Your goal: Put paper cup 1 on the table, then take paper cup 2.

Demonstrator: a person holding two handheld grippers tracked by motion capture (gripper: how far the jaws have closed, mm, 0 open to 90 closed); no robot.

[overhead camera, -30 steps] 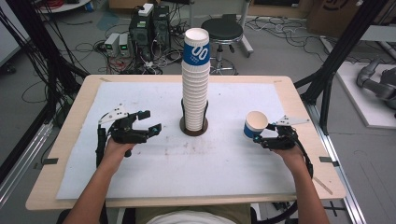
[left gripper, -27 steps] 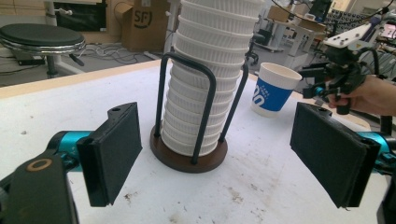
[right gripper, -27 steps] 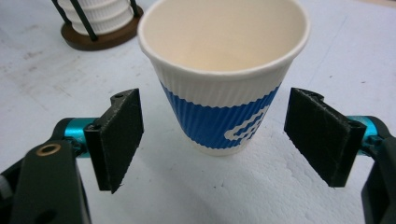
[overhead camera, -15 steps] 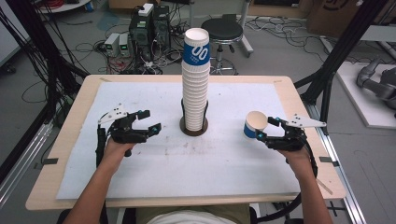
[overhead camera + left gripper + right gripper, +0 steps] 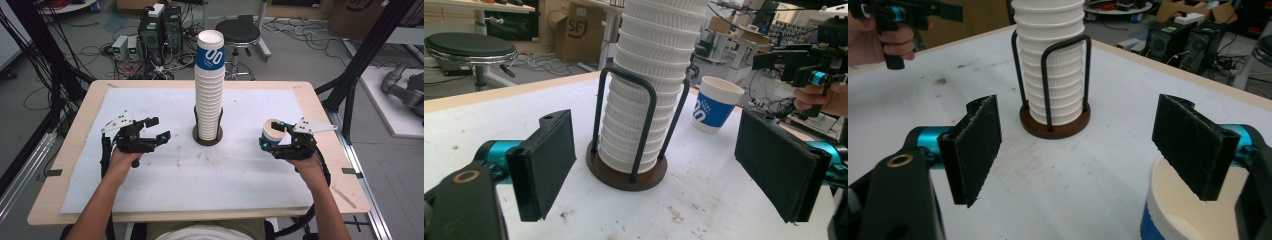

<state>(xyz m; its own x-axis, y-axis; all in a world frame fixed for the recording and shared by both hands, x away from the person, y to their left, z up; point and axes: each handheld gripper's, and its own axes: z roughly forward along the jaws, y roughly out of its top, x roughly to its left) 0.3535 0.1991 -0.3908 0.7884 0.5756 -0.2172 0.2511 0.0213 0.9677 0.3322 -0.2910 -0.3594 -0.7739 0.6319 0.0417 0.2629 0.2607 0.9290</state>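
Observation:
A tall stack of white paper cups (image 5: 209, 95), the top one with a blue band, stands in a black wire holder on a round brown base (image 5: 196, 136) at the table's middle. In the left gripper view the stack (image 5: 644, 100) is straight ahead. A single blue-and-white cup (image 5: 272, 133) stands upright on the white mat to the right. My right gripper (image 5: 274, 141) hovers right by that cup, open; in the right gripper view (image 5: 1078, 145) the cup's rim (image 5: 1173, 205) lies under the right-hand jaw, not between the pads. My left gripper (image 5: 156, 129) is open and holds nothing, left of the stack.
A white mat (image 5: 150, 185) covers most of the wooden table (image 5: 80, 150). Black frame posts stand beyond the table's left and right edges. Behind it are a round stool (image 5: 240, 32), computers and cables on the floor.
My right gripper has risen and shifted a little beside the single cup, which stays standing where it was. The left gripper has not moved.

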